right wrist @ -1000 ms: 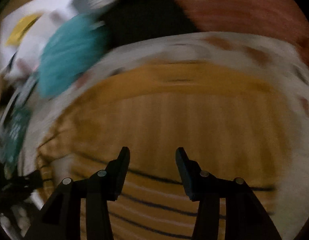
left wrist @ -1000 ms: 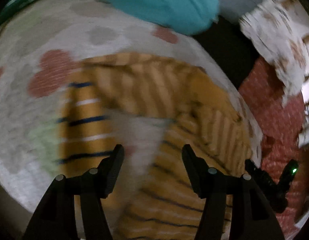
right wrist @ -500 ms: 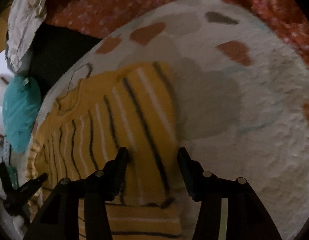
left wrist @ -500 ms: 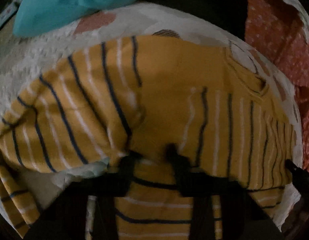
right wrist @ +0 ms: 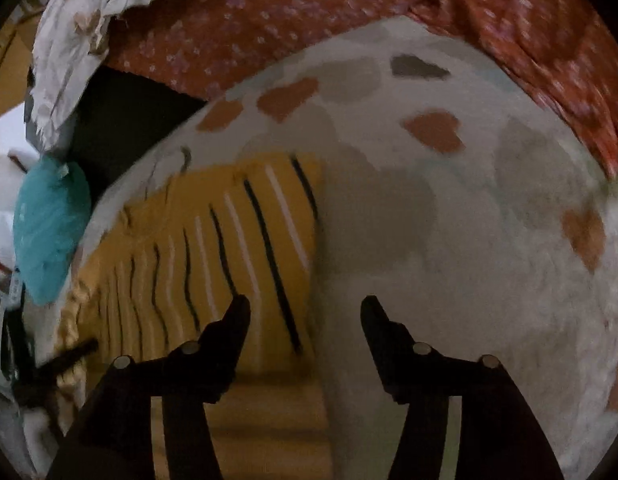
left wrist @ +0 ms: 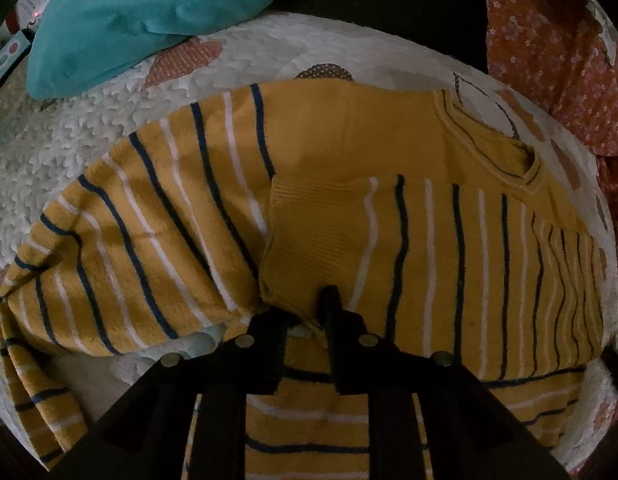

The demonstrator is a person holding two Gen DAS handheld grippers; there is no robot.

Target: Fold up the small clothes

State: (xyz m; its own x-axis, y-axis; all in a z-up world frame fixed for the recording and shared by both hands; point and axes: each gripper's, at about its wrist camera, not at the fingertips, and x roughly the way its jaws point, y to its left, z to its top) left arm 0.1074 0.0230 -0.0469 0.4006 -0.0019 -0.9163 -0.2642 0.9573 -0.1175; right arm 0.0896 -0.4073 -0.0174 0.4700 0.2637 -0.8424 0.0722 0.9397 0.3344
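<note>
The yellow striped sweater [left wrist: 389,208] lies flat on the white quilt w/ heart patches [left wrist: 69,160], neckline toward the red floral cloth [left wrist: 549,60], and everything below is placed relative to that sweater. Progress looks like early-to-mid fold: one sleeve is already brought across the chest, its ribbed cuff [left wrist: 305,240] resting on the body approx. at the middle, and the edge nearest the red cloth looks turned in too. The other sleeve, on the teal-cushion side, hangs out past the body and isn't folded yet, so that sleeve plus the final bottom-to-neck fold are prob. what's left. Left hand-held gripper [left wrist: 309,308] sits right at the cuff's near edge, jaws almost closed and just starting to ease apart, w/ a pinch of cuff fabric between the tips; reads as the moment of letting the sleeve go. Right hand-held gripper [right wrist: 305,308] hovers over the sweater's outer edge where it meets bare quilt, jaws spreading wide, nothing between them, fabric only underneath. The teal cushion [left wrist: 149,12] lies beyond the unfolded sleeve, clear of the sweater. Other crumpled cloth [right wrist: 101,20] lies farther off, maybe next in line, can't tell.
</note>
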